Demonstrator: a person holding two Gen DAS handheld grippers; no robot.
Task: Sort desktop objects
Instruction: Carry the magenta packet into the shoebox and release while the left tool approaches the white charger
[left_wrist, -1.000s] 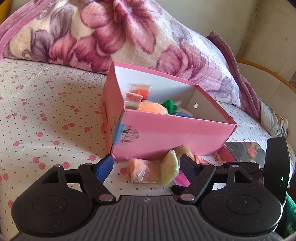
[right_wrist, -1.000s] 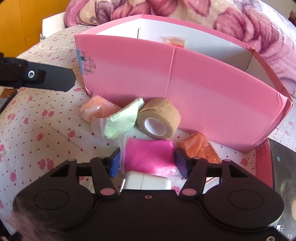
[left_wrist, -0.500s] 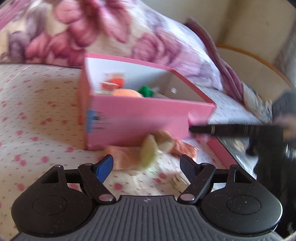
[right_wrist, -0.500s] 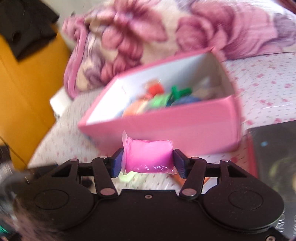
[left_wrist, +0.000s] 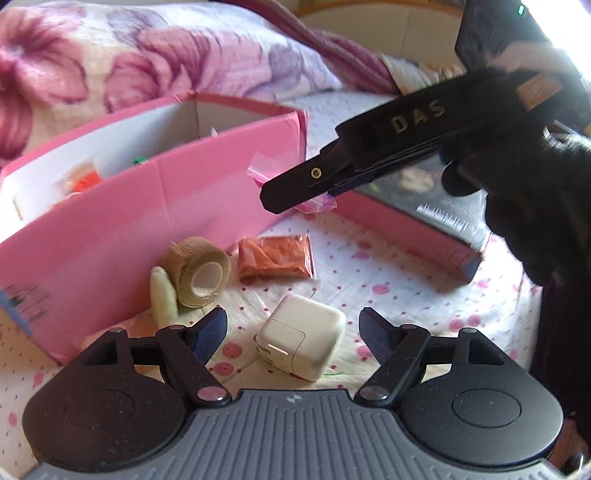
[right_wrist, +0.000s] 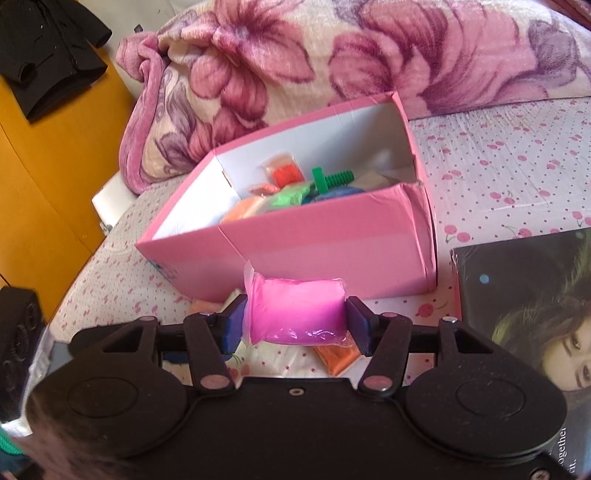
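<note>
The right gripper (right_wrist: 295, 325) is clamping the pink bag (right_wrist: 294, 311) between its jaws, holding it in the air on the near side of the box (right_wrist: 332, 236). The left gripper (left_wrist: 293, 326) is hanging with jaws spread wide, the charger (left_wrist: 301, 341) lying on the sheet between them, with the tape roll (left_wrist: 197, 271) and orange bag (left_wrist: 275, 257) farther off beside the box.

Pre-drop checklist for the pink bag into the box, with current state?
1. Right gripper shut on pink bag: ok.
2. Bag lifted off the sheet: ok.
3. Bag over the box opening: not ok, it sits in front of the near wall.
4. Room left in box: ok, floor on its left side shows bare.
5. Left gripper out of the way: ok, open, low over the charger.
6. Grip firmness: cannot tell.
</note>
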